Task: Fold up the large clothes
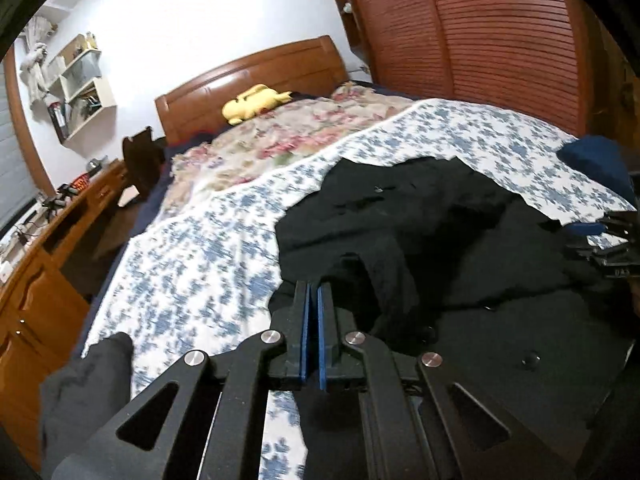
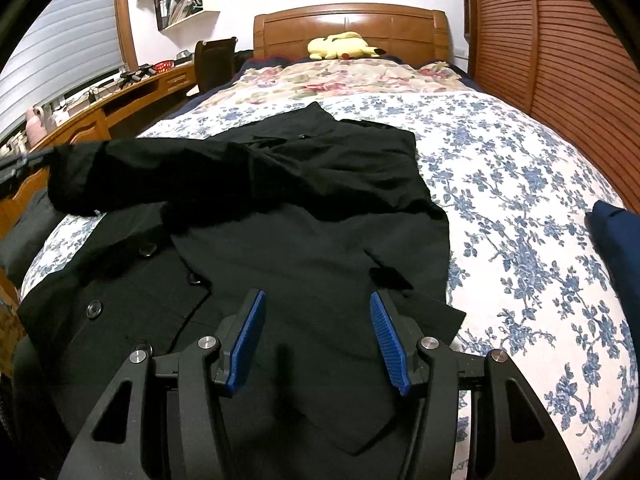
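Your black coat [image 2: 280,248] lies spread on floral bedspread [image 2: 520,200], buttons up; left sleeve [image 2: 132,176] lifted off bed, stretched sideways, cuff pinched.

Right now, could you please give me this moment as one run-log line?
left gripper: shut on coat sleeve | right gripper: open above black coat | bed: coat partly folded

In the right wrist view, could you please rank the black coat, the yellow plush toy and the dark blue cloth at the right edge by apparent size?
1. black coat
2. dark blue cloth, cut off by the frame and nearer, so unsure
3. yellow plush toy, farthest away
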